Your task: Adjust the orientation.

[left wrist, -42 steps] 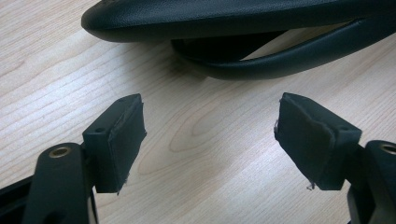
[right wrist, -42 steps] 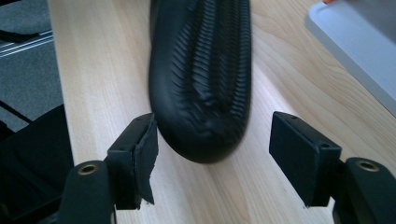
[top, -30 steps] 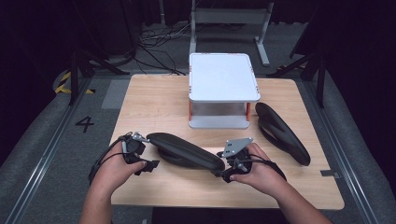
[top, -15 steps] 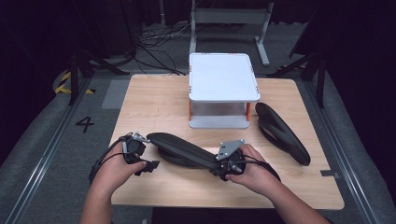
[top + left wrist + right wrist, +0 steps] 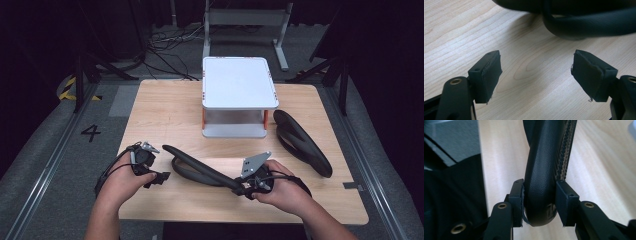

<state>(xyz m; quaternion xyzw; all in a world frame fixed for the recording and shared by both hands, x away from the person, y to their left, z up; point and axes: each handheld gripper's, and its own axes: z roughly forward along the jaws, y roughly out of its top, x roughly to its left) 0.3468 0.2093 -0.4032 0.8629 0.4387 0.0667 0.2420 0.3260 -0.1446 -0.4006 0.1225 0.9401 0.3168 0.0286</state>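
On the wooden bench (image 5: pixel 165 105), the right gripper (image 5: pixel 250 187) has its fingers (image 5: pixel 564 200) clamped on one end of a long black curved piece (image 5: pixel 200 170) lying near the front edge. The left gripper (image 5: pixel 157 176) rests just beside that piece's other end, fingers (image 5: pixel 486 75) spread with nothing between them (bare wood shows in the gap). A second black curved piece (image 5: pixel 302 142) lies to the right of a white stand (image 5: pixel 239 82).

The pale wood-grain table (image 5: pixel 165 115) is showing light streaks. The white two-tier plastic stand (image 5: pixel 239 82) is showing orange posts. Both long curved black objects (image 5: pixel 205 171) (image 5: pixel 302 142) are looking matte; the nearer one is showing a ribbed, tan-edged side (image 5: pixel 566 147).
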